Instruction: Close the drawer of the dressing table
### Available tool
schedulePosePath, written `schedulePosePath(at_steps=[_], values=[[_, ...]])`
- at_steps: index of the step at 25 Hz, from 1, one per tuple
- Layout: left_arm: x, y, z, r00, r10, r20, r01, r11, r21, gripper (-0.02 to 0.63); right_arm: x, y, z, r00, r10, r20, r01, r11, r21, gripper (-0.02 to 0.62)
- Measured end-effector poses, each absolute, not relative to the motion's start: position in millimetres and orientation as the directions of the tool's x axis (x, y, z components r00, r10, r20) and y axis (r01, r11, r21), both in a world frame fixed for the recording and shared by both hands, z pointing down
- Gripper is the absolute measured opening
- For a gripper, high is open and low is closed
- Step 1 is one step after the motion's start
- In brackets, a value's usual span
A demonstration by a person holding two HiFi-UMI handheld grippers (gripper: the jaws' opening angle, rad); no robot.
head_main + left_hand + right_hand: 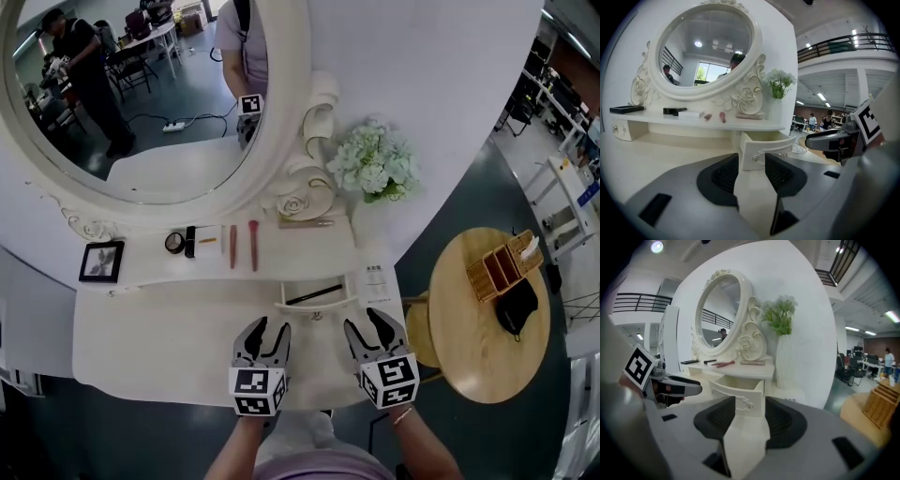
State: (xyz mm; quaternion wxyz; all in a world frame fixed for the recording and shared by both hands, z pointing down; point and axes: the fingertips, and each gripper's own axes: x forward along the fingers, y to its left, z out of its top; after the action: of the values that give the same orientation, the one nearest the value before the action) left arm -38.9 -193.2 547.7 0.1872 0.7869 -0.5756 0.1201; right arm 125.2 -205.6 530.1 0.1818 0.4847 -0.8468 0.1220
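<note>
Noted drawer (317, 296) open; held left gripper (269, 329) and right gripper (367, 324) near it, both jaws apart, empty.

A staged corner in a big open work hall: the dressing table (141, 328) backs onto a bare white panel (450, 112), a balcony railing (843, 43) at two o'clock, office desks (865, 364) at three o'clock.

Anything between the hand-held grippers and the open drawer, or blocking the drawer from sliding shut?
Nothing visible. Only bare tabletop separates the left hand-held gripper and right hand-held gripper, both open and empty, from the drawer. A dark slim stick lies inside it, apparently within its walls, so it should not block closing.
</note>
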Motion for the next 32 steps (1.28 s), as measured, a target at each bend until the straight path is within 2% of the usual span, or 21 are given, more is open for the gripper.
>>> schedulePosePath(at_steps=[11,32], values=[[-33,-214,565,0.343,-0.831,0.438,-0.939,-0.307,0.153,0.186,112,-226,552,-0.468,-0.740,0.483,-0.845,0.535,0.001,0.204],[-27,-230,567,0.358,-0.819,0.449,-0.934,-0.326,0.149,0.168,108,-246,556,-0.457,-0.741,0.493,-0.839,0.543,0.038,0.189]])
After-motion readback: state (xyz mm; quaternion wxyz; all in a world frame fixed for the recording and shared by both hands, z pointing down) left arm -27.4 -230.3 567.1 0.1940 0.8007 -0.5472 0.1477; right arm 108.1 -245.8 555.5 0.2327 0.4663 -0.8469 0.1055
